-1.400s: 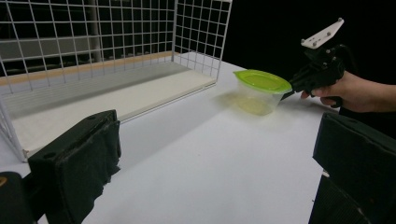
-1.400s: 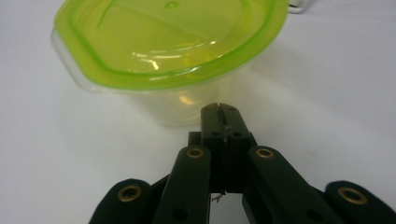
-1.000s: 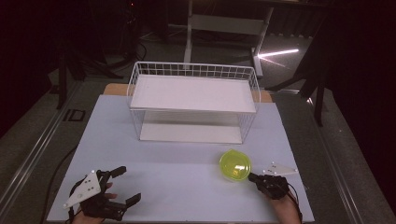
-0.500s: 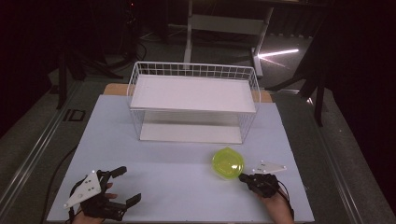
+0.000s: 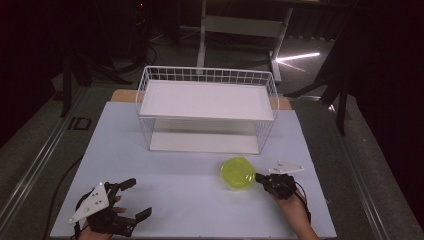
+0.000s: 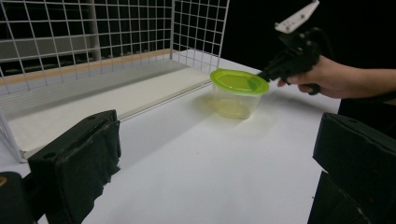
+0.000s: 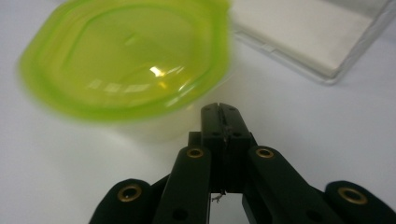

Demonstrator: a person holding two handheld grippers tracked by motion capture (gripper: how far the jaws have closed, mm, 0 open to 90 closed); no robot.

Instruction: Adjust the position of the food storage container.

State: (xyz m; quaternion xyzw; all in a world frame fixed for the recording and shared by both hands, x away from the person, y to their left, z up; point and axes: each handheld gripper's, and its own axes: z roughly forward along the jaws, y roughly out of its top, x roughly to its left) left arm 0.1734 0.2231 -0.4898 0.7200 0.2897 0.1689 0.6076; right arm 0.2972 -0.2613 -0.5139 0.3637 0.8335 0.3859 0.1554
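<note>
A clear tub with a yellow-green lid (image 5: 239, 172) stands on the white table in front of the wire rack (image 5: 207, 107). My right gripper (image 5: 260, 177) is shut, with nothing between its jaws. Its tip rests against the tub's right side, just under the lid's rim. In the right gripper view the closed gripper tip (image 7: 219, 111) meets the tub (image 7: 126, 60). My left gripper (image 5: 138, 198) lies open near the table's front left corner, far from the tub. In the left gripper view the tub (image 6: 238, 91) stands ahead, with the right gripper (image 6: 265, 73) at its lid.
The white wire rack (image 6: 93, 46) has a white upper shelf and a white base board (image 7: 317, 32). It stands at the table's (image 5: 190, 200) middle back. A dark floor and stand legs lie beyond the table.
The right gripper has slid left, and the tub has moved left with it, a little nearer the rack's front. The left gripper has stayed put.
</note>
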